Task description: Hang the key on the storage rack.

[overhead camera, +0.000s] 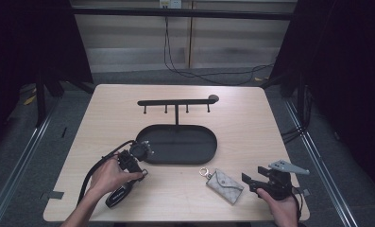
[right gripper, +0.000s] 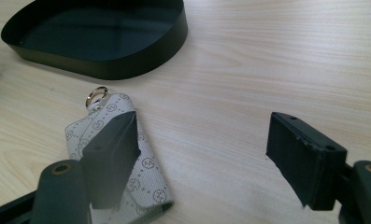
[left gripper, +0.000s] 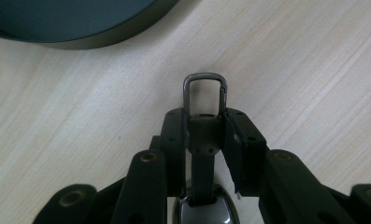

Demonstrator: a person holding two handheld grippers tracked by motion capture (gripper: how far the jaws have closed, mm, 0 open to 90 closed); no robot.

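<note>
In the high view, a light wooden table [overhead camera: 251,123] carries a black oval tray [overhead camera: 208,142] with a thin post and a hook bar [overhead camera: 175,102] standing at its far side. The left hand [overhead camera: 110,176] holds the left gripper [overhead camera: 142,174] near the front left edge of the tray. A black key fob [overhead camera: 119,195] lies under this hand, toward the front edge of the table. A small grey patterned key pouch [overhead camera: 226,185] with a metal ring [overhead camera: 204,172] lies in front of the tray. Just at its right, the right gripper [overhead camera: 251,181] rests low, held by the right hand [overhead camera: 283,208].

In the left gripper view, the jaws are closed tightly on a dark strap with a metal clasp [left gripper: 204,91]. The clasp loop comes out past the jaw tips, above the wood. The rounded body of the fob shows at the bottom between the jaws.

In the right gripper view, the jaws stand wide apart and hold nothing. The left jaw is over the pouch [right gripper: 141,163]; I cannot tell if it touches. The ring [right gripper: 96,97] points toward the tray [right gripper: 127,60].
</note>
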